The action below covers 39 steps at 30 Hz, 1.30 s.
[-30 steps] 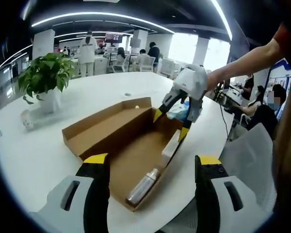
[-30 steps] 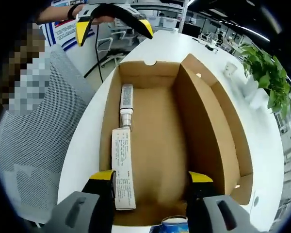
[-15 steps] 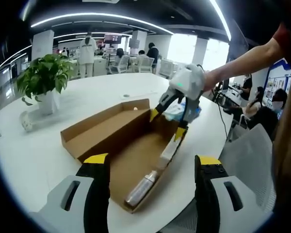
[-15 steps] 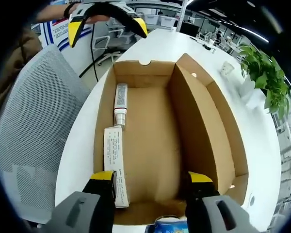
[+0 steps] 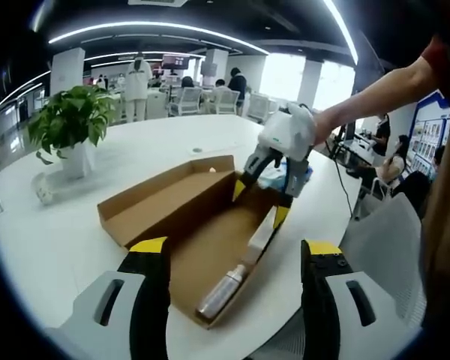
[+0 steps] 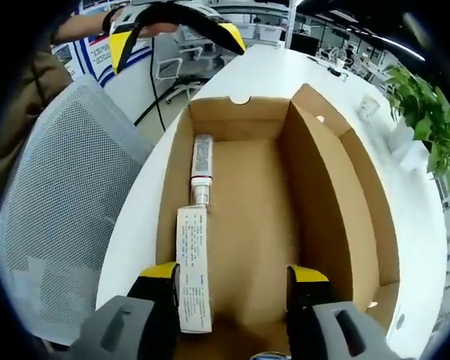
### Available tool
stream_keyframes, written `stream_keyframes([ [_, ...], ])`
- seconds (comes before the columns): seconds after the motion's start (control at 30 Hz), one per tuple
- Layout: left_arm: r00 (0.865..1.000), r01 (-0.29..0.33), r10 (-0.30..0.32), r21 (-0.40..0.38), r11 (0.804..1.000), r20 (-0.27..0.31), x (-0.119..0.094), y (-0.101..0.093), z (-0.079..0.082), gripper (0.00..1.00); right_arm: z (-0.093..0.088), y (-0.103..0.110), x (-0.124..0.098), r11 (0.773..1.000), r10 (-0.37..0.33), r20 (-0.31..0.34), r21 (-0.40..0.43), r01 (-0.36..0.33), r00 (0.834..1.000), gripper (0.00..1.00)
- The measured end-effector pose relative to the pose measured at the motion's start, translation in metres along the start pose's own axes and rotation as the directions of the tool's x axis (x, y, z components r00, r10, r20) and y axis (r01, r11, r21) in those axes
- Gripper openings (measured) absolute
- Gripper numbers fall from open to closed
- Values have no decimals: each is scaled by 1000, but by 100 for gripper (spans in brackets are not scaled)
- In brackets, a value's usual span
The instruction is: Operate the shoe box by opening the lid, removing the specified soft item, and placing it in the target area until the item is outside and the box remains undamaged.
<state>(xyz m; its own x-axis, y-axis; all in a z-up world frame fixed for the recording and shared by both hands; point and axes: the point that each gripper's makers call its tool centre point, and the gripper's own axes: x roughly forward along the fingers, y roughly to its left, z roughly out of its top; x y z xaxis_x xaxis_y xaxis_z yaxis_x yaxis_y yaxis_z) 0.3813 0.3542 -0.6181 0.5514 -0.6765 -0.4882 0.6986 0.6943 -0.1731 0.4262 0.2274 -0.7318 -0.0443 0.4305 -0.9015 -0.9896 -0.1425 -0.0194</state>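
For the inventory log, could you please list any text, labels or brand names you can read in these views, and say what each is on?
No text can be read in either view.
White carton inside the shoe box: lines of small print, too small to read.
Bottle beyond it: printed label, blurred.
Posters in the background: too blurred to read.

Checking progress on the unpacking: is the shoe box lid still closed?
No: the shoe box stands open, its lid folded aside, with a tube lying inside.

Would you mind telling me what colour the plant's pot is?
White; the pot shows best in the left gripper view, beneath its green leaves.
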Motion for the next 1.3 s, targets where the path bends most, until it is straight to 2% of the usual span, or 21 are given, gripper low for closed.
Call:
stream_keyframes([
  [0.13,1000,-1,1,-6,1000,0,-1,0,-1,71,-6,3,-2,1000,12,-2,4,-12,1000,51],
  [0.33,1000,-1,1,-5,1000,-4,-1,1,-3,71,-18,-6,-9,999,-27,-19,24,28,999,52],
  [0.5,1000,3,-3,0,1000,1,0,-1,2,71,-17,-1,-10,1000,-23,-26,4,23,999,50],
  [0.63,1000,5,-5,3,1000,3,2,-1,3,71,-12,7,-8,1000,14,-8,16,-14,1000,50],
  [0.73,1000,6,-6,4,1000,1,2,-2,3,71,-9,9,-5,999,31,-4,18,-31,1000,47],
  [0.8,1000,6,-6,4,1000,1,2,-2,3,71,-9,10,-1,999,36,-13,18,-36,999,45],
  [0.9,1000,4,-4,4,1000,0,1,-1,3,71,-13,10,5,998,26,-67,-63,-30,997,43],
  [0.97,1000,2,-2,3,1000,2,1,0,3,71,-11,13,8,996,21,-81,-83,-28,996,41],
  [1.3,1000,1,-1,-1,1000,3,1,1,3,70,-16,15,21,995,25,-123,-96,-37,992,32],
])
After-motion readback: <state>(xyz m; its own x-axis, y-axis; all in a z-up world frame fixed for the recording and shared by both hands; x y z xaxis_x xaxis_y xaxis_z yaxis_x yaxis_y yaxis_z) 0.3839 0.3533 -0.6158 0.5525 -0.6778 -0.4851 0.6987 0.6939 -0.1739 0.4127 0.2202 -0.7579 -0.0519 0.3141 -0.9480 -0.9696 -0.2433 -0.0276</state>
